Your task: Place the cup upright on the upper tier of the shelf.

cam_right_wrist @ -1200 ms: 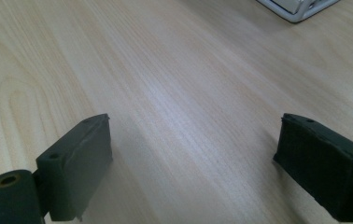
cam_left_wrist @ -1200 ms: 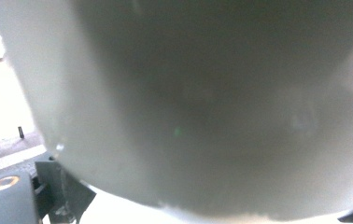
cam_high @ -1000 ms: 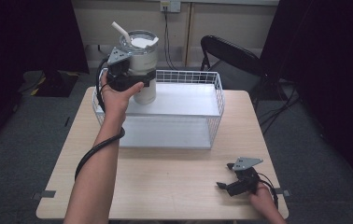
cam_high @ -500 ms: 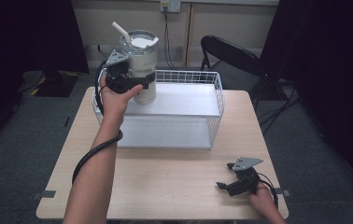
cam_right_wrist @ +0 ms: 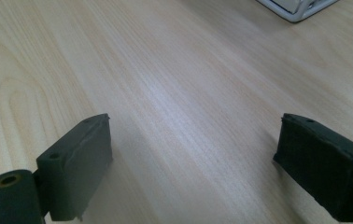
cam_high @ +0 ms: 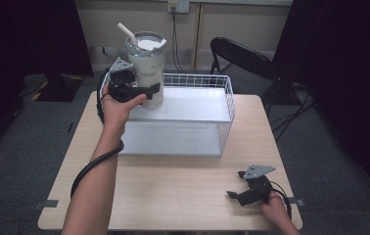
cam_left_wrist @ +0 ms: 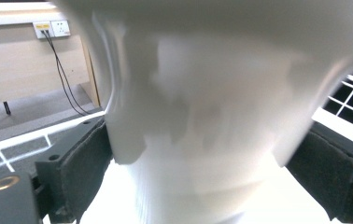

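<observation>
Item 1, tumbler [cam_high: 147, 73]: I am gripping its upright body with my left gripper [cam_high: 146, 90], jaws just closing, at the wire basket's [cam_high: 227, 103] 10 o'clock corner; my right gripper [cam_high: 235, 193] is resting open at 5 o'clock.

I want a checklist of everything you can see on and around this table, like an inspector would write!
Surface: pale wood table, bare at the front.
Job's things: white tumbler with lid and straw, at the left rear corner of the white wire basket.
Clutter: nothing seen.
Grippers: left gripper around the tumbler, jaws just closing, fingers against its sides; right gripper resting low at the table's front right, open, nothing between its fingers.
Cables: black cable along the left forearm; cords from a wall socket.
Surroundings: black chair, grey carpet.
</observation>
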### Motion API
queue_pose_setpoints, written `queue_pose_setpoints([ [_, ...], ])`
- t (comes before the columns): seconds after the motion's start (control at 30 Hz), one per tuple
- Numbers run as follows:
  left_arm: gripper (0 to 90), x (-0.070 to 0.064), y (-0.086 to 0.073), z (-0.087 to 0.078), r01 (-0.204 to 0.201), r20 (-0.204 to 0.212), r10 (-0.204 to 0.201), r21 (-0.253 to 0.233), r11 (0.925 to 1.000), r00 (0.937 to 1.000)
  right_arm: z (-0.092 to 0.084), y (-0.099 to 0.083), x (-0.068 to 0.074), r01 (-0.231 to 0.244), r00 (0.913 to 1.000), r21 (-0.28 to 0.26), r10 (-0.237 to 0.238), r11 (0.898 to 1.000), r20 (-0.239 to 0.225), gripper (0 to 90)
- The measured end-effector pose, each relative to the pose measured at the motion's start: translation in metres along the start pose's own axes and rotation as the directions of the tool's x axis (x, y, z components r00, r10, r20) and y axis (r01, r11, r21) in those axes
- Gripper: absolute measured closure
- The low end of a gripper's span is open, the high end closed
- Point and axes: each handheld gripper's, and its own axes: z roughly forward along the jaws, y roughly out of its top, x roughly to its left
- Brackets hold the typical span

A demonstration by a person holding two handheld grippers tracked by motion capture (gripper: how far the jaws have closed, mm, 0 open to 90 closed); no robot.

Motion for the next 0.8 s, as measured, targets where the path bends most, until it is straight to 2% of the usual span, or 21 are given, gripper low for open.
queue_pose_setpoints([
  [0.3, 15.4, 0.001, -0.006, -0.012, -0.004, 0.01, 0.004, 0.01, 0.9999, 0.9999, 0.0, 0.0, 0.0, 0.0, 1.0, 0.0, 0.0, 1.0, 0.0, 10.0],
  [0.53, 15.6, 0.004, -0.016, -0.029, -0.002, 0.003, 0.002, 0.029, 0.9996, 1.0, 0.0, 0.0, 0.0, 0.0, 1.0, 0.0, 0.0, 1.0, 0.0, 10.0],
  [0.67, 15.6, 0.005, -0.02, -0.039, 0.008, 0.003, -0.009, 0.023, 0.9997, 1.0, 0.0, 0.0, 0.0, 0.0, 1.0, 0.0, 0.0, 1.0, 0.0, 10.0],
  [0.8, 15.6, 0.003, -0.023, -0.046, -0.004, 0.004, 0.004, 0.031, 0.9995, 1.0, 0.0, 0.0, 0.0, 0.0, 1.0, 0.0, 0.0, 1.0, 0.0, 10.0],
])
